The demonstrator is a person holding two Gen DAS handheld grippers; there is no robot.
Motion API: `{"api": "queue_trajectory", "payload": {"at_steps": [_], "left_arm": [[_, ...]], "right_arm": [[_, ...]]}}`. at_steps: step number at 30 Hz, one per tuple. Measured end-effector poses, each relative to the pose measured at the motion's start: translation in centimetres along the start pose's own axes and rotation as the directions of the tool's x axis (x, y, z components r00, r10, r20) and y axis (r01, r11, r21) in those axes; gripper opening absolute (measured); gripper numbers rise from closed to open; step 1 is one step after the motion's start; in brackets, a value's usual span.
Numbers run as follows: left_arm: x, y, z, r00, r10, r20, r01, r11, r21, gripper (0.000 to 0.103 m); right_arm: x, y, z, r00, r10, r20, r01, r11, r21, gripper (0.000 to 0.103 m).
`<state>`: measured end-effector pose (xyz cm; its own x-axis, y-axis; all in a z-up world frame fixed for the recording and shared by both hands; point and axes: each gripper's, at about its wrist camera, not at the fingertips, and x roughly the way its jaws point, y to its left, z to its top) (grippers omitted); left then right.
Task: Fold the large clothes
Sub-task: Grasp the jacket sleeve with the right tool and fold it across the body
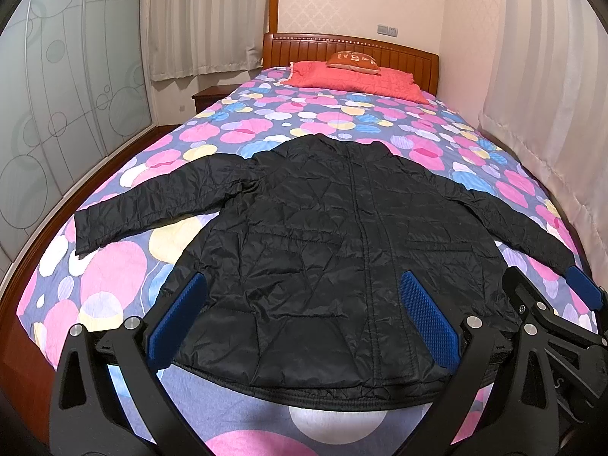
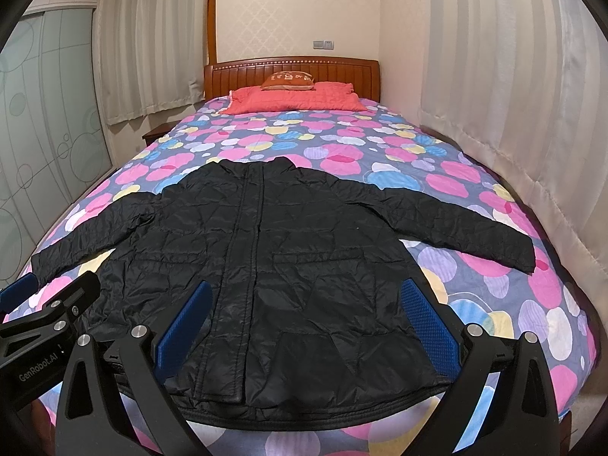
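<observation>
A black quilted jacket (image 1: 323,235) (image 2: 273,258) lies flat and face up on the bed, zipped, with both sleeves spread out to the sides and its hem nearest me. My left gripper (image 1: 304,296) hovers open above the hem's left half, blue pads wide apart, holding nothing. My right gripper (image 2: 307,304) hovers open above the hem's right half, also holding nothing. Each gripper shows at the edge of the other's view: the right gripper (image 1: 551,304) and the left gripper (image 2: 45,304). The jacket's collar points toward the headboard.
The bed has a quilt (image 1: 342,114) printed with pink, blue and yellow circles. A red pillow (image 1: 353,79) and a small orange cushion (image 1: 353,61) lie by the wooden headboard (image 1: 349,47). Curtains (image 2: 513,114) hang along the right side; a glass wardrobe (image 1: 57,114) stands at left.
</observation>
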<state>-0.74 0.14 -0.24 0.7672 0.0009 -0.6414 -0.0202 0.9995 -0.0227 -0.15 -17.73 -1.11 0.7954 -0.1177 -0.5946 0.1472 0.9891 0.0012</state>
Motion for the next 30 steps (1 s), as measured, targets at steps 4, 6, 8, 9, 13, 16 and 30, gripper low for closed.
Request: {"api": "queue_trajectory", "payload": {"at_steps": [4, 6, 8, 9, 13, 16, 30], "left_arm": [[0.0, 0.0, 0.0, 1.000, 0.000, 0.000, 0.000, 1.000, 0.000, 0.101], [0.0, 0.0, 0.0, 1.000, -0.001, -0.001, 0.001, 1.000, 0.000, 0.101], [0.0, 0.1, -0.1, 1.000, -0.003, -0.005, 0.003, 1.000, -0.006, 0.101], [0.8, 0.5, -0.4, 1.000, -0.004, -0.010, 0.003, 1.000, -0.014, 0.101], [2.4, 1.4, -0.5, 0.998, -0.023, -0.059, 0.020, 0.998, -0.056, 0.101], [4.1, 2.2, -0.6, 0.995, -0.029, -0.099, 0.021, 0.997, -0.079, 0.101], [14.9, 11.2, 0.0, 0.967, 0.151, -0.204, -0.199, 0.949, -0.242, 0.101]], "right_arm": [[0.0, 0.0, 0.0, 1.000, 0.001, -0.001, -0.001, 1.000, 0.001, 0.099], [0.0, 0.0, 0.0, 1.000, 0.002, -0.001, -0.002, 1.000, 0.000, 0.099], [0.1, 0.0, 0.0, 1.000, 0.003, -0.004, -0.003, 1.000, 0.002, 0.099], [0.1, 0.1, 0.0, 1.000, 0.003, -0.006, -0.003, 1.000, 0.003, 0.099], [1.0, 0.6, -0.5, 1.000, 0.006, -0.022, -0.005, 1.000, 0.020, 0.099], [2.3, -0.2, -0.8, 0.999, 0.021, -0.047, -0.019, 0.999, 0.044, 0.099], [12.2, -17.0, -2.7, 0.990, 0.003, -0.139, 0.064, 0.879, 0.473, 0.050]]}}
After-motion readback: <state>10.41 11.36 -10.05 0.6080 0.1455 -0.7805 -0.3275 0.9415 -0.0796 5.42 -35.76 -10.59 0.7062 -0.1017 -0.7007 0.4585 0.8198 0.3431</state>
